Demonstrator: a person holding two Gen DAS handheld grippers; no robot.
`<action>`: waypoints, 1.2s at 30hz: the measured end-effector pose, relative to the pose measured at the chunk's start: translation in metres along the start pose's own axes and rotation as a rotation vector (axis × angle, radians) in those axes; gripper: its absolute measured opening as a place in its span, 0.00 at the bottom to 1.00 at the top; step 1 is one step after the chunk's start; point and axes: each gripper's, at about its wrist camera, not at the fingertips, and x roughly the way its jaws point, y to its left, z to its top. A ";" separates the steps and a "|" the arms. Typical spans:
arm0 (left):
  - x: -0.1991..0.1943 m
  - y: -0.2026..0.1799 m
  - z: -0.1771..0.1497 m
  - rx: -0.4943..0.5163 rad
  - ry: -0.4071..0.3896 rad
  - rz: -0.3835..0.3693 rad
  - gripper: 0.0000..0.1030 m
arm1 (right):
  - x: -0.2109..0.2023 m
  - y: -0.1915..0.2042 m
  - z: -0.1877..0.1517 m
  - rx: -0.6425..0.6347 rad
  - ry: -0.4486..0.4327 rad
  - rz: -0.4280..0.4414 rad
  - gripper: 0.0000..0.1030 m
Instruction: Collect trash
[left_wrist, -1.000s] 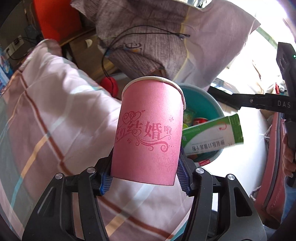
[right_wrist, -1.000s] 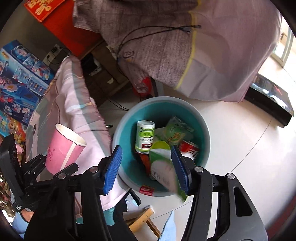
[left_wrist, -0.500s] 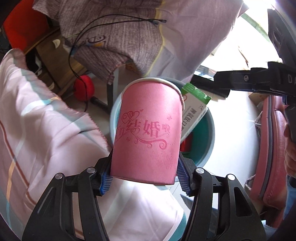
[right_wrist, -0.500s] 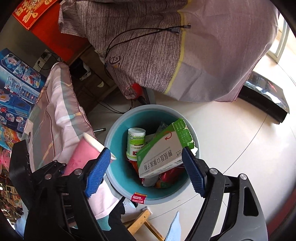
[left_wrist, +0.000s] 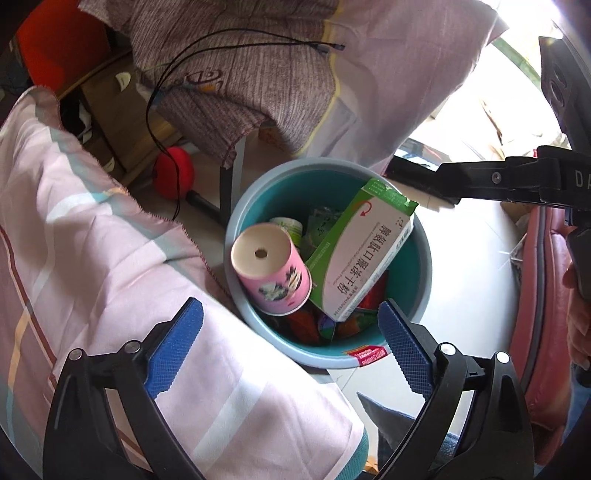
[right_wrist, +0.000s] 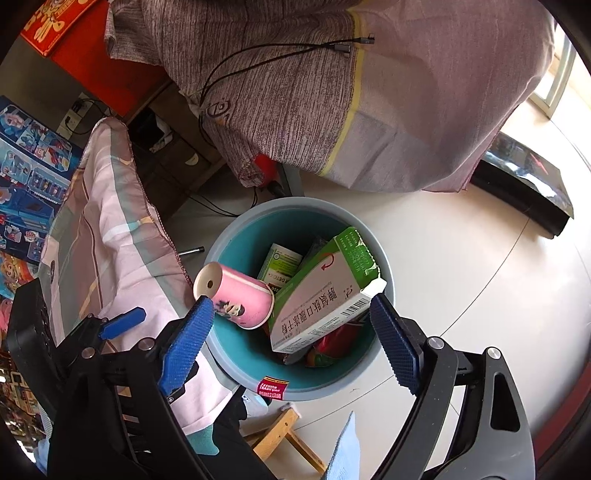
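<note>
Left gripper (left_wrist: 290, 341) jaws just spread wide, nothing between the pads, right gripper (right_wrist: 293, 339) likewise just opened and empty, pink paper cup (left_wrist: 271, 275) upside down inside teal trash bin (left_wrist: 424, 258), touching green-and-white medicine box (left_wrist: 360, 251) leaning on bin rim.

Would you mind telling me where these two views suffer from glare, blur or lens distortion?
Left wrist view: the window side at upper right is blown out to white, hiding detail there; the pink cup and green-and-white box in the teal bin are sharp. Right wrist view: lighting is more even, with only a bright strip at the right edge; the box is legible. Both: fisheye bending and dark corners.
</note>
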 end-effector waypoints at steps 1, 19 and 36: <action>0.000 0.001 -0.001 -0.005 0.002 0.002 0.93 | 0.000 0.003 -0.001 -0.008 0.001 0.004 0.80; -0.060 0.017 -0.041 -0.046 -0.102 0.151 0.94 | -0.027 0.050 -0.043 -0.142 -0.034 0.002 0.91; -0.107 0.025 -0.086 -0.095 -0.166 0.193 0.96 | -0.065 0.083 -0.091 -0.246 -0.105 -0.084 0.93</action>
